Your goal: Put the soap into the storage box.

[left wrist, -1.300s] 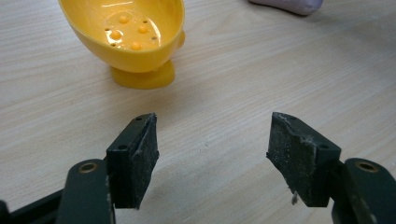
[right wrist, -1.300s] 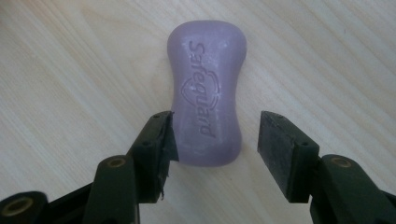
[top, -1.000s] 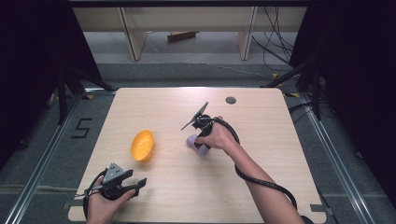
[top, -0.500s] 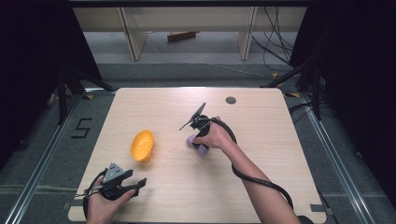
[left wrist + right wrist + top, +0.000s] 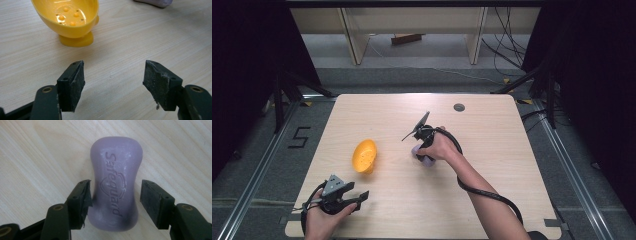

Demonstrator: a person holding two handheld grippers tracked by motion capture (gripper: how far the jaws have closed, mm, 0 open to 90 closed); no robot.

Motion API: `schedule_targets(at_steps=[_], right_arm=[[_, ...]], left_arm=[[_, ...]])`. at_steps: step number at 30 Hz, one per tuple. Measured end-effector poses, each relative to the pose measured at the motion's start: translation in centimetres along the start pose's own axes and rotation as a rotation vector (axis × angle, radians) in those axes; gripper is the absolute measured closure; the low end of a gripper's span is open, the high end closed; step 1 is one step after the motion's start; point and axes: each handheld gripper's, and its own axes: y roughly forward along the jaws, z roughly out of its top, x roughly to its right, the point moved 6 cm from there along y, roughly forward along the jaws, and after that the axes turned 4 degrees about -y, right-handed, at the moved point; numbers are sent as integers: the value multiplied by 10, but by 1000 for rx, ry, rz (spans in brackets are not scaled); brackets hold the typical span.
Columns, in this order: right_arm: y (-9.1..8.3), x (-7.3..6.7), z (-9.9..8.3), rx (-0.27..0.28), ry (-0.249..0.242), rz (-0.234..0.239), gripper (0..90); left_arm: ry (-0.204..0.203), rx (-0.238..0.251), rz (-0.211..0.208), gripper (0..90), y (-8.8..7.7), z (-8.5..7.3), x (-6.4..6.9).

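Left gripper (image 5: 362, 196): held low at the table's near left corner, jaws level, aimed toward the yellow dish (image 5: 364, 155); jaws spread wide, nothing between them.
Left hand (image 5: 324, 220): wrapped round the handle from below, forearm at the near edge.
Yellow dish: left of centre on the table (image 5: 522, 150), standing on its foot, tilted.
Right gripper (image 5: 113, 195): mid-table, pointing down over the soap bar (image 5: 115, 182), which lies flat between its jaws; left pad at the bar's side, right pad just clear.
Soap bar's long axis: along the gripper's line of sight, lettering face up.
Change: jaws opened slightly, then have just been closing on the bar; both hands hardly shifted.
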Motion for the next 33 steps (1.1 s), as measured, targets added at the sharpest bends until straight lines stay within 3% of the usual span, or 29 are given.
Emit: schedule_targets(at_steps=[3, 5, 7, 10, 12, 14, 17, 18, 24, 28, 29, 30, 33], right_arm=[[2, 0, 0, -8, -12, -2, 424], [3, -2, 0, -17, 12, 6, 427], [5, 0, 0, -10, -9, 1, 430], [6, -4, 0, -35, 45, 16, 437], [8, -2, 0, -28, 14, 9, 439], [9, -3, 0, -37, 32, 18, 442], [12, -2, 0, -34, 16, 9, 449], [12, -5, 0, -48, 49, 16, 453], [15, -3, 1, -41, 13, 11, 463], [15, -5, 1, -58, 51, 17, 464], [15, -5, 1, -60, 48, 14, 464], [17, -3, 1, -52, 21, 14, 465], [16, -4, 3, -59, 48, 13, 467]], left_arm=[[-3, -1, -2, 325, 0, 0, 0], [-6, 0, 1, 325, 0, 0, 0], [13, 3, -4, 325, 0, 1, 0], [7, 0, -2, 325, 0, 0, 0], [-2, 2, 1, 325, 0, 0, -1], [-1, -3, 1, 325, 0, 0, -1], [-5, 1, -3, 324, 0, 0, 0], [-5, 1, -3, 325, 0, 0, 0], [-6, 6, -2, 324, 1, 0, 0], [-5, -1, 0, 324, 0, 0, 0], [14, -1, -4, 324, 0, 0, -1], [5, -2, -3, 324, 0, 0, 0], [-3, -1, -4, 324, 0, 0, 0]])
